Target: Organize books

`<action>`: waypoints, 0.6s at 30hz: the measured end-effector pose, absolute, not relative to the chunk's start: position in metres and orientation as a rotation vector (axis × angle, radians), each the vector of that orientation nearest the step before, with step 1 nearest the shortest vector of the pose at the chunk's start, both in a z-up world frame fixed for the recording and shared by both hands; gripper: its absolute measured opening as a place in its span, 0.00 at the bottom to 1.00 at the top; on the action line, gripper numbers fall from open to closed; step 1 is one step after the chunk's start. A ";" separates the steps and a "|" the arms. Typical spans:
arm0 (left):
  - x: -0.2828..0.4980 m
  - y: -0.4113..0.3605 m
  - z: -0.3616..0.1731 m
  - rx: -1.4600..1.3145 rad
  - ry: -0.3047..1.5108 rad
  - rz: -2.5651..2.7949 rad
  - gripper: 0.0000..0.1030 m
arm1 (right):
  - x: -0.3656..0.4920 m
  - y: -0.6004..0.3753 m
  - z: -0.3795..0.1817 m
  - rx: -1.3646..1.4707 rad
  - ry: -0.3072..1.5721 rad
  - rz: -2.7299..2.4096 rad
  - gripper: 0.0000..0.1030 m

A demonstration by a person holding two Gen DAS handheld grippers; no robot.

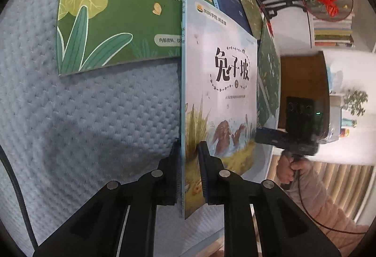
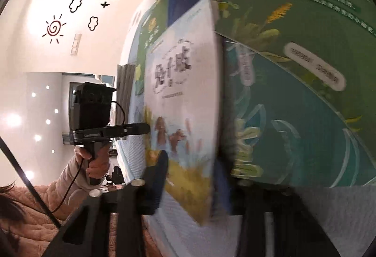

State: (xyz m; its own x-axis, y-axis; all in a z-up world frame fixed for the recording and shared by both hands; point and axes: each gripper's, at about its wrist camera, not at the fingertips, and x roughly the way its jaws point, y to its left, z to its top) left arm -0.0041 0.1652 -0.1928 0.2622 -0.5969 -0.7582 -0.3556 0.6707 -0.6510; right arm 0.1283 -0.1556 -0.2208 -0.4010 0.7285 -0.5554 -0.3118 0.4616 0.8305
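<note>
Since your left gripper [image 1: 190,146] clamps the pale rabbit book [image 1: 218,83] between its jaws, edge-up off the blue cloth [image 1: 94,120], your right gripper [image 2: 190,174] straddles its lower edge, closure unclear, probably steadying it.

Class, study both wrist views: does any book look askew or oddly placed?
Yes. The pale rabbit book stands on edge above the blue quilted surface, pinched by the left gripper, while the green books behind lie overlapped at differing angles, not squared.
</note>
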 end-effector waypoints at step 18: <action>-0.007 0.168 -0.196 -0.950 1.286 -0.161 0.15 | 0.126 -0.172 -0.228 0.523 1.611 1.129 0.08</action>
State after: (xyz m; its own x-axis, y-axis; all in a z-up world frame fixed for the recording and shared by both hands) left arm -0.0065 0.1679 -0.1962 0.3257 -0.5904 -0.7384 -0.3905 0.6273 -0.6738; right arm 0.1256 -0.1716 -0.2276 -0.3523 0.7904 -0.5012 -0.2015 0.4589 0.8653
